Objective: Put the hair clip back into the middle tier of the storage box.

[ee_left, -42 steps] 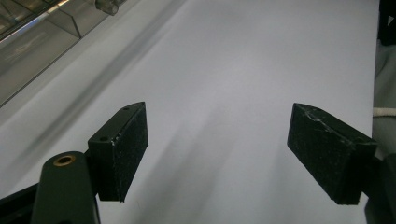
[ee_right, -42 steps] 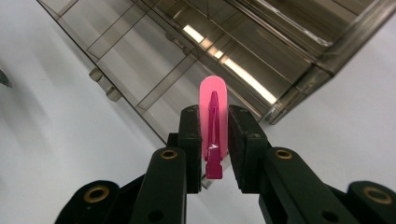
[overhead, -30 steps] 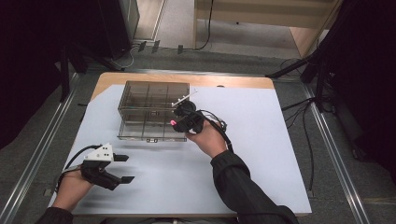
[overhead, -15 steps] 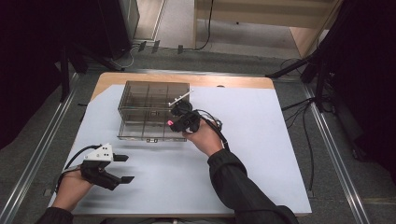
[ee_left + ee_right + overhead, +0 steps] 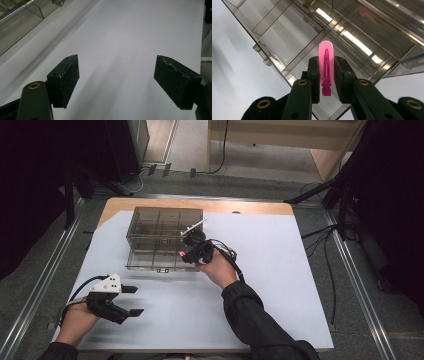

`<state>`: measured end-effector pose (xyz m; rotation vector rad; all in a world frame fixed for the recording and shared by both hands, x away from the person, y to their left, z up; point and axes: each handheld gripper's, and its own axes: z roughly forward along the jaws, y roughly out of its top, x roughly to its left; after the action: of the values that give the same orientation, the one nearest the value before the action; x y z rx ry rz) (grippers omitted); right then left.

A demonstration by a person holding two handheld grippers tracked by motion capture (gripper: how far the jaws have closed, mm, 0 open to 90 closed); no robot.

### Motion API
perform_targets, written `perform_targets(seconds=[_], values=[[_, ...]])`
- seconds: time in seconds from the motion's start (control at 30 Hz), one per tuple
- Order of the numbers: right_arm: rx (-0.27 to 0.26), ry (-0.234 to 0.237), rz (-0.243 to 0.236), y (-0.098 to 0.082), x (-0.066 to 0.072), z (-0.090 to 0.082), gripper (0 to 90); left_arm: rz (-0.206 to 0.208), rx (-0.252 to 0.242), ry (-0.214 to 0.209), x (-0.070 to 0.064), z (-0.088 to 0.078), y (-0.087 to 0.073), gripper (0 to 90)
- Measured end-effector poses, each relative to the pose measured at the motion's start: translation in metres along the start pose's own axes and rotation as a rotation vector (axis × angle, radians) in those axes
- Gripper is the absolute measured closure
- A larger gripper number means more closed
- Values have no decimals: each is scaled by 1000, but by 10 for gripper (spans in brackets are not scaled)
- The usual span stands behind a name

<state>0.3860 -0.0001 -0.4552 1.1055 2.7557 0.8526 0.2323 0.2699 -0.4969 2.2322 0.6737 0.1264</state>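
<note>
Pink clip (image 5: pixel 326 71) sits clamped in my right gripper (image 5: pixel 326 75) above the box (image 5: pixel 162 237), ready to drop in; left gripper (image 5: pixel 116 80) idles apart.

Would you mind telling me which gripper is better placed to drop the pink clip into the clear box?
Right. The right gripper already clamps the pink plastic clip over the clear smoky compartment box; the left gripper sits open near the table's front.

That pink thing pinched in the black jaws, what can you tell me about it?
The pink clip looks like glossy plastic: a flat piece with a rounded top, a darker ridge down its middle and a small stepped foot. It stands upright, clamped on both sides by the right gripper, over the smoky clear compartment box. In the high view it is a pink speck.
</note>
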Motion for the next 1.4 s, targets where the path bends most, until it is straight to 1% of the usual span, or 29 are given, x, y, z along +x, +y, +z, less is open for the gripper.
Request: perform_targets(seconds=[0.13, 0.23, 0.5, 0.67, 0.8, 0.93, 1.07, 1.1, 1.17, 1.27, 1.4], values=[[16, -5, -4, -1, 1, 3, 775, -3, 7, 1, 0, 0, 0, 215], [19, -7, -10, -1, 1, 5, 775, -1, 13, -7, 1, 0, 0, 215], [32, -9, -12, -2, 2, 7, 775, -2, 9, -3, 0, 0, 0, 215], [36, -11, -13, -2, 2, 8, 774, -5, 14, -10, 1, 0, -1, 214], [38, -9, -10, -3, 1, 9, 773, -5, 15, -7, 0, 1, -1, 215], [39, -16, -13, -3, 1, 10, 772, -6, 13, -7, 0, 1, -1, 215], [36, -14, -15, -4, 1, 10, 770, -6, 16, -10, 1, 0, -1, 214], [34, -13, -15, -4, 1, 10, 769, -6, 16, -4, 0, 0, -1, 214], [29, -11, -14, -4, 0, 11, 764, -7, 16, -10, 1, 0, -1, 214], [16, 11, 6, -5, -2, 11, 703, -6, 11, -5, 0, 0, -1, 215], [8, 8, 11, -5, -2, 10, 696, -5, 11, -2, 0, 0, 0, 215]])
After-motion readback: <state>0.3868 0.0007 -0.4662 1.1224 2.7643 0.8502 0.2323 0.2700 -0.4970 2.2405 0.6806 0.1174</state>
